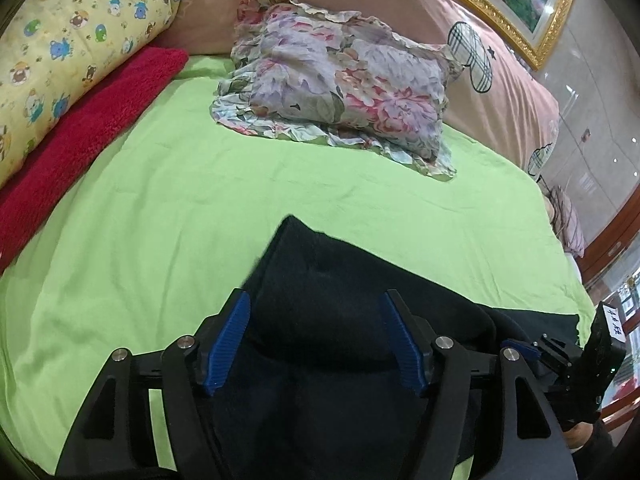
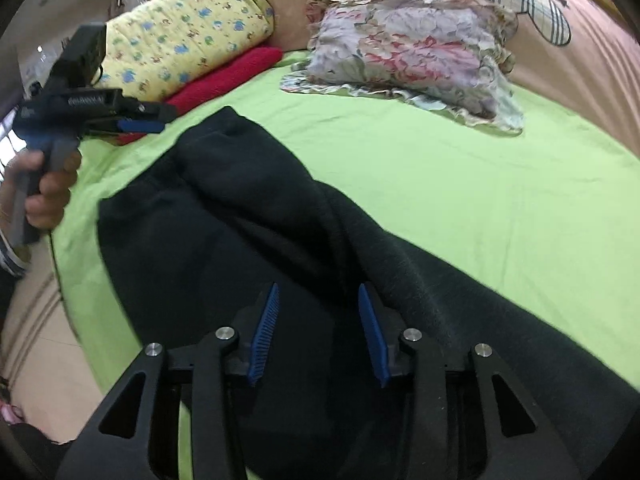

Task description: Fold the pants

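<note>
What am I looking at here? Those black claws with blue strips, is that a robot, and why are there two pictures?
No robot: a person holds a hand tool in each hand, each with a camera looking along its two fingers. One picture is from the left gripper, the other from the right gripper. Dark pants lie on a green sheet, with a floral pillow, a red towel and a yellow pillow behind. Both grippers stand open over the pants, gripping nothing.

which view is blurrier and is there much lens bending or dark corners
Right wrist view: the black pants are smeared with motion blur, the other gripper soft too. Left wrist view: sharper; the flowered pillow is crisp. Both: strong fisheye curving of the green sheet, with dark corners.
</note>
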The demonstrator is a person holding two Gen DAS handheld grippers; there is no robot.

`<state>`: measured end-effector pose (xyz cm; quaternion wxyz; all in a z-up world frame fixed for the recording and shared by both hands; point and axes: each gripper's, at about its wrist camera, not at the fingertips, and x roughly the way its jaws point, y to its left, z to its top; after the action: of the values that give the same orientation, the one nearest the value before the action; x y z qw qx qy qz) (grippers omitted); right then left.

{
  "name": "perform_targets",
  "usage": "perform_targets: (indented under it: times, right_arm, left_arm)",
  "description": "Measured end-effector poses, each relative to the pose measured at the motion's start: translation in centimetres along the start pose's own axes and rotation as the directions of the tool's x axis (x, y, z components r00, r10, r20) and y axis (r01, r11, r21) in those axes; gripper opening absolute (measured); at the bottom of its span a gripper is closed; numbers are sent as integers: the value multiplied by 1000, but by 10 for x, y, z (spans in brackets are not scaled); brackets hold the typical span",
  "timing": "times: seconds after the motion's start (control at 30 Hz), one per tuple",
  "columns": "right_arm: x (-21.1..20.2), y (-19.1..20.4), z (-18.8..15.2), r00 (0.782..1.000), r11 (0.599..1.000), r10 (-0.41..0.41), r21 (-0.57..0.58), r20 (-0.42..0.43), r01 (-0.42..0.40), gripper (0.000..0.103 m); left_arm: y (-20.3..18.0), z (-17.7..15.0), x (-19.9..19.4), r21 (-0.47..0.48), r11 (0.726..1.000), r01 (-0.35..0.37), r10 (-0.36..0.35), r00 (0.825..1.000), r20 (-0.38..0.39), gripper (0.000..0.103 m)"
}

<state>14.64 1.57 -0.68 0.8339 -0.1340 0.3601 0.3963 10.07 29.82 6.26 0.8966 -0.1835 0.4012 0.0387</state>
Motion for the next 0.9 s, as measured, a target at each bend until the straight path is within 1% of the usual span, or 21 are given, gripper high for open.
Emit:
perform_targets:
  times: [0.07, 0.2, 0.3, 0.33, 0.37, 0.43, 0.53, 0.6, 0.67, 0.7, 0.73, 0.77, 0.8, 0.83, 0.87, 0.9]
  right_arm:
    - [4, -4, 2, 1000, 1000, -6, 6, -10, 6, 42]
    - [8, -10, 7, 1000, 1000, -1, 31, -15, 2, 36]
    - [11, -17, 11, 999, 997, 35, 71, -15, -34, 34]
    - [12, -17, 12, 999, 997, 37, 75, -18, -36, 33]
    - [13, -19, 14, 999, 996, 40, 80, -19, -39, 32]
    - [16, -24, 15, 997, 991, 71, 115, -18, -68, 32]
    - [20, -35, 17, 994, 978, 104, 183, -15, -99, 31]
    - [24, -39, 18, 996, 978, 90, 193, -25, -84, 30]
    - [29, -37, 19, 998, 986, 50, 162, -41, -43, 28]
    - [32, -35, 20, 998, 989, 28, 145, -50, -21, 26]
    - [34, -33, 19, 998, 991, 4, 131, -60, 4, 24]
    - [38, -32, 19, 997, 993, -24, 114, -70, 32, 17]
    - [39, -32, 18, 997, 994, -41, 103, -72, 48, 10]
    - [40, -32, 18, 996, 994, -53, 95, -72, 60, 8]
    - [39, -33, 18, 996, 994, -51, 96, -66, 57, 7]
    - [38, -35, 17, 997, 994, -45, 100, -59, 51, 6]
  left_arm:
    - [5, 7, 9, -6, 1000, 5, -5, 1000, -16, 71]
    - [13, 22, 32, -15, 999, 41, -41, 997, -62, 72]
    - [19, 31, 52, -19, 999, 44, -45, 994, -99, 72]
    - [21, 33, 61, -21, 998, 63, -65, 991, -120, 72]
    - [23, 35, 68, -30, 997, 67, -70, 989, -132, 72]
    - [26, 36, 78, -40, 997, 72, -77, 985, -153, 72]
    - [27, 36, 91, -53, 994, 98, -106, 978, -177, 72]
    - [24, 35, 96, -46, 992, 114, -121, 975, -187, 71]
    - [19, 35, 99, -29, 993, 112, -116, 974, -193, 70]
    - [17, 34, 100, -17, 994, 107, -109, 975, -193, 64]
    - [15, 34, 100, -8, 994, 106, -106, 975, -195, 52]
    - [14, 33, 101, 0, 994, 106, -103, 974, -201, 46]
    - [13, 32, 101, 4, 995, 97, -94, 975, -202, 37]
    - [13, 32, 101, 6, 996, 89, -86, 976, -199, 26]
    - [13, 31, 99, 7, 996, 90, -87, 977, -194, 20]
    - [15, 31, 97, 5, 995, 96, -93, 978, -189, 17]
